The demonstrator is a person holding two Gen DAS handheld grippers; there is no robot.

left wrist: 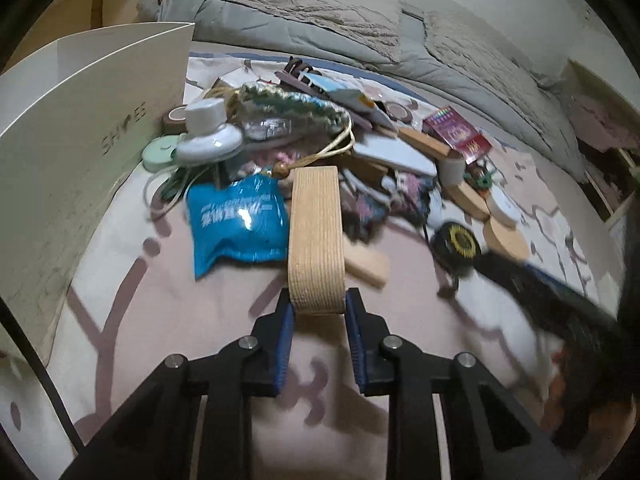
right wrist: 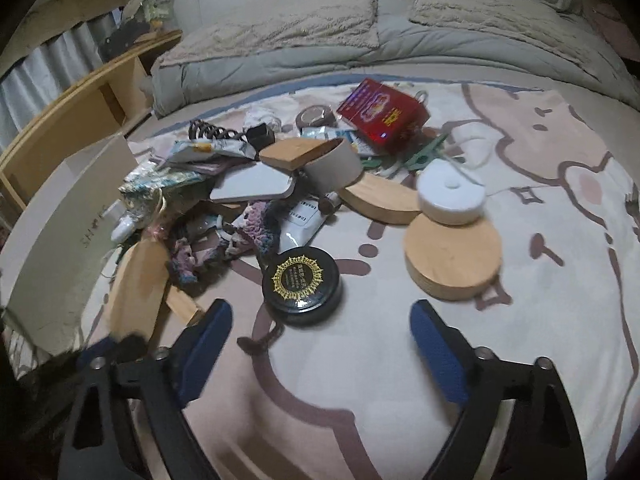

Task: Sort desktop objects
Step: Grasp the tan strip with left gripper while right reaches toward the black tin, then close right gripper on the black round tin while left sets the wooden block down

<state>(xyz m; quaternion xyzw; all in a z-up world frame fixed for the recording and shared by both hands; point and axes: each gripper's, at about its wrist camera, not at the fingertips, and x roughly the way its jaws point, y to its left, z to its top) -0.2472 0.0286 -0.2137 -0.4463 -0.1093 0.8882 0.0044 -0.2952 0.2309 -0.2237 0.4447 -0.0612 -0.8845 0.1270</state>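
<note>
Your left tool [left wrist: 319, 308] clamped the near end of an oblong wooden block [left wrist: 316, 240], held beside the white shoe box [left wrist: 72, 168] wall. Your right tool [right wrist: 320, 332] stood wide and empty, just short of the black round tin [right wrist: 302, 284]. Bare bedspread [right wrist: 380, 360] lay between its blue pads [right wrist: 436, 352]; the clutter pile sat farther back.

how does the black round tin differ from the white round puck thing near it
The black round tin is dark with a gold sunburst label; the white puck is plain with a small central dimple. The tin lies directly on the bedspread; the puck rests on a wooden disc. Both are low, round and flat-topped.
</note>
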